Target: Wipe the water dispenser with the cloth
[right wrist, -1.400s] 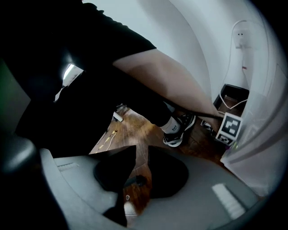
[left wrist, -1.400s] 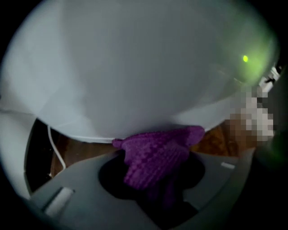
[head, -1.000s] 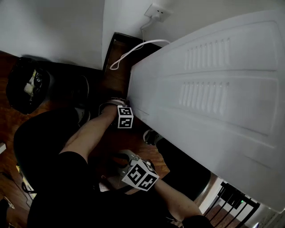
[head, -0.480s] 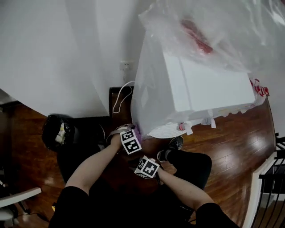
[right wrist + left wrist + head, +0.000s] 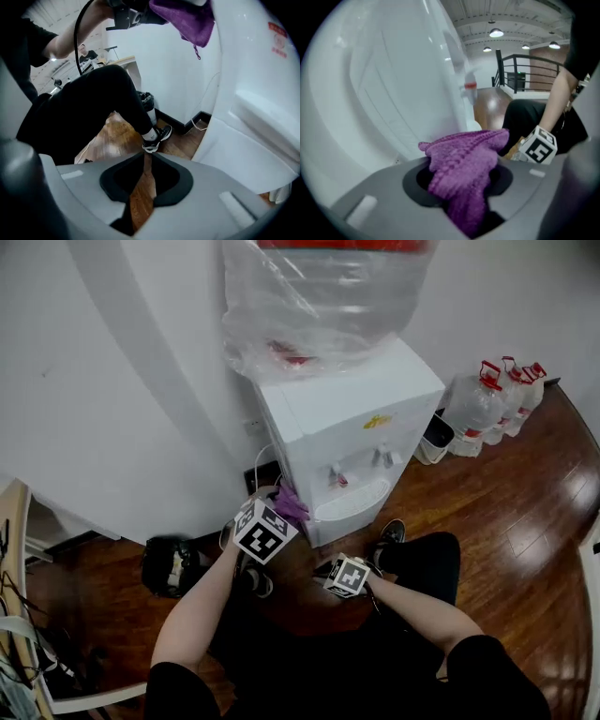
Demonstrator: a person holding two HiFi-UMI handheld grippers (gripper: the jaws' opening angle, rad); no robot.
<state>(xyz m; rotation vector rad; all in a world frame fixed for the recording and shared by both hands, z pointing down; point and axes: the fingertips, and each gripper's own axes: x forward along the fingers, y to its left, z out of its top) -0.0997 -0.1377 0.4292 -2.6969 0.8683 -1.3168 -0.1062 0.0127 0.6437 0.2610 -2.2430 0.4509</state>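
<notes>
Up from floor level comes my left claw (image 5: 281, 509), and the whole white box-shaped water dispenser (image 5: 347, 418) now shows. That claw is clamped on the purple knitted cloth (image 5: 464, 159), which sits just beside the dispenser's side panel; whether it touches, I cannot tell. My right claw (image 5: 143, 187) has just been closing, down to a sliver, and it is empty. To wipe well, I'd press the cloth's broad fold flat and stroke along the panel. Room is tight towards the white wall (image 5: 122, 381). The plastic-wrapped bottle (image 5: 309, 296) overhangs above, and the small taps (image 5: 380, 457) jut out in front.
</notes>
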